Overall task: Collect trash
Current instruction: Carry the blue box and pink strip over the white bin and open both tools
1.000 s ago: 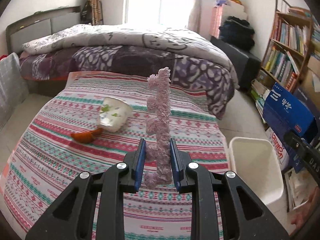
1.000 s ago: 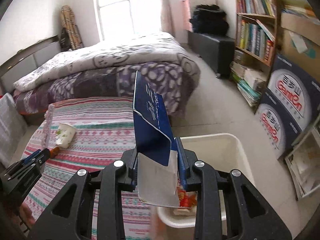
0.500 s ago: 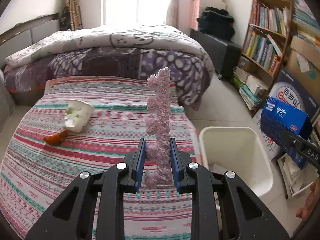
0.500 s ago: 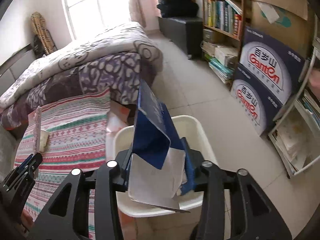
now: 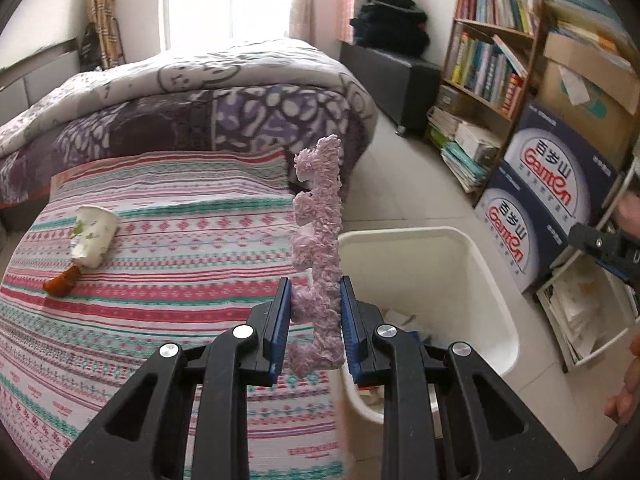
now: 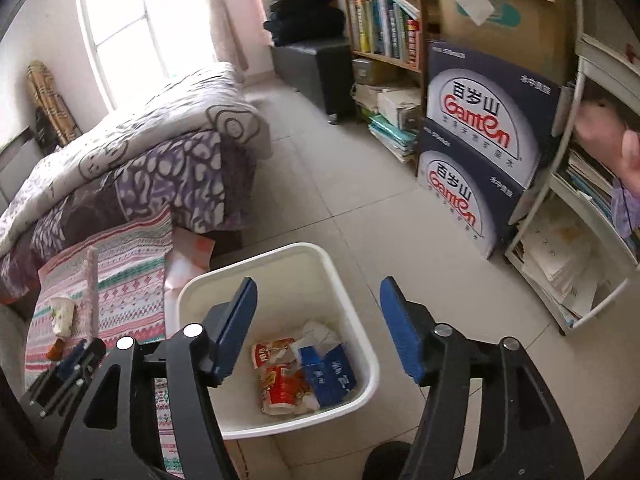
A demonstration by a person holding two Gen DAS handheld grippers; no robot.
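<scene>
Now the left gripper (image 5: 313,320) squeezes the soft, light purple fluffy strip (image 5: 319,236) near its bottom (it stands up toward twelve o'clock). The right gripper (image 6: 318,326) is opening, empty, above the white bin (image 6: 362,354).

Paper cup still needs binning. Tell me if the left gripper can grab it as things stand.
Probably not yet. The left gripper has its jaws shut on the pink fluffy strip, so it has no room for the paper cup, which lies apart on the striped cloth. Dropping the strip into the white bin would free it.
</scene>
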